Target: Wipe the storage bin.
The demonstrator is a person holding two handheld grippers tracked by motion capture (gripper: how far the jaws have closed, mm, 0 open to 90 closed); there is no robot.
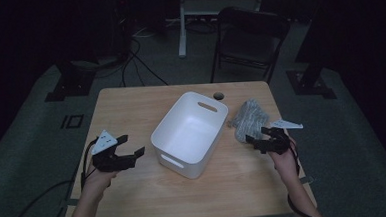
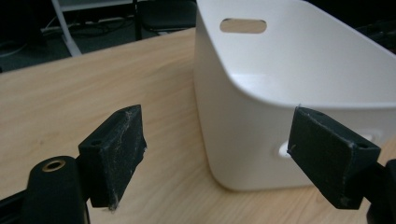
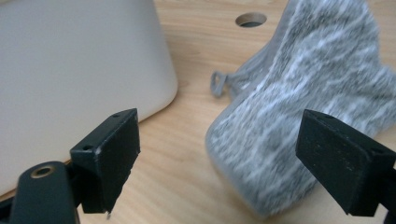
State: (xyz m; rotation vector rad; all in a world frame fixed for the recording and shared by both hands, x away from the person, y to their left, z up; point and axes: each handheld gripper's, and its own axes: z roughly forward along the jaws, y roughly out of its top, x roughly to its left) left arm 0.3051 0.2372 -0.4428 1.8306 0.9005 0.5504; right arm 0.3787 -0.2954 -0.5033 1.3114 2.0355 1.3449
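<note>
A white plastic bin [image 1: 178, 162] with slot handles stands empty at the middle of the wooden table [image 1: 130, 104]. To its right lies a mottled grey cloth [image 1: 249, 116], bunched up. My left gripper [image 1: 134, 145] hovers just left of the bin, open and empty; in the left gripper view its jaws [image 2: 215, 140] frame the bin's near corner [image 2: 261, 93]. My right gripper [image 1: 256, 135] is at the cloth's near edge, open. In the right gripper view the cloth [image 3: 303, 79] lies between and beyond the open jaws [image 3: 219, 140], untouched by the pads, with the bin wall [image 3: 79, 60] at the left.
A round cable hole [image 1: 219, 95] sits near the table's far edge, behind the bin. A dark folding chair [image 1: 250, 35] and a white stand [image 1: 182, 24] are on the floor beyond the table. Cables run across the floor at the left.
</note>
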